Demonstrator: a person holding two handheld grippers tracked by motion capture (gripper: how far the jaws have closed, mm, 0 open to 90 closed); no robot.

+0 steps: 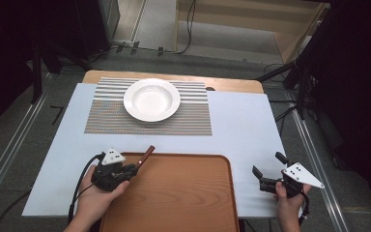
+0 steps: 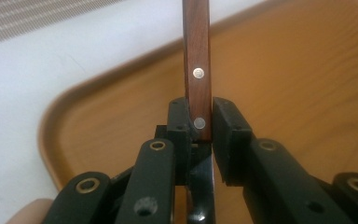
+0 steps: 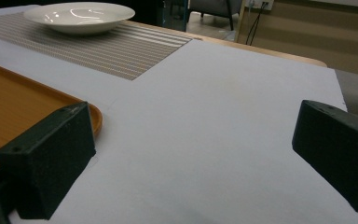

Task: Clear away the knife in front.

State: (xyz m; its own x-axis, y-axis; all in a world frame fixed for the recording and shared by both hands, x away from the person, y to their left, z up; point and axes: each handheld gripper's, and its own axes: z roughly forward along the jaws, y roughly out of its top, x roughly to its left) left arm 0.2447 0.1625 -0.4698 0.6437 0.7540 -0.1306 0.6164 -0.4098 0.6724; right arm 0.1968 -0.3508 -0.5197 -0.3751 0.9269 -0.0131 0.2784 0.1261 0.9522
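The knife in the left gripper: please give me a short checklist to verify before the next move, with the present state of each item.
1. Left gripper shut on the knife: ok, both pads press its wooden handle.
2. Knife held straight between the pads: ok.
3. Blade condition and direction: cannot tell, mostly hidden below the jaws.
4. Right gripper open and free: ok, nothing between its jaws.
5. Placemat beside the plate free for the knife: ok.
6. Knife lifted off the tray: cannot tell.
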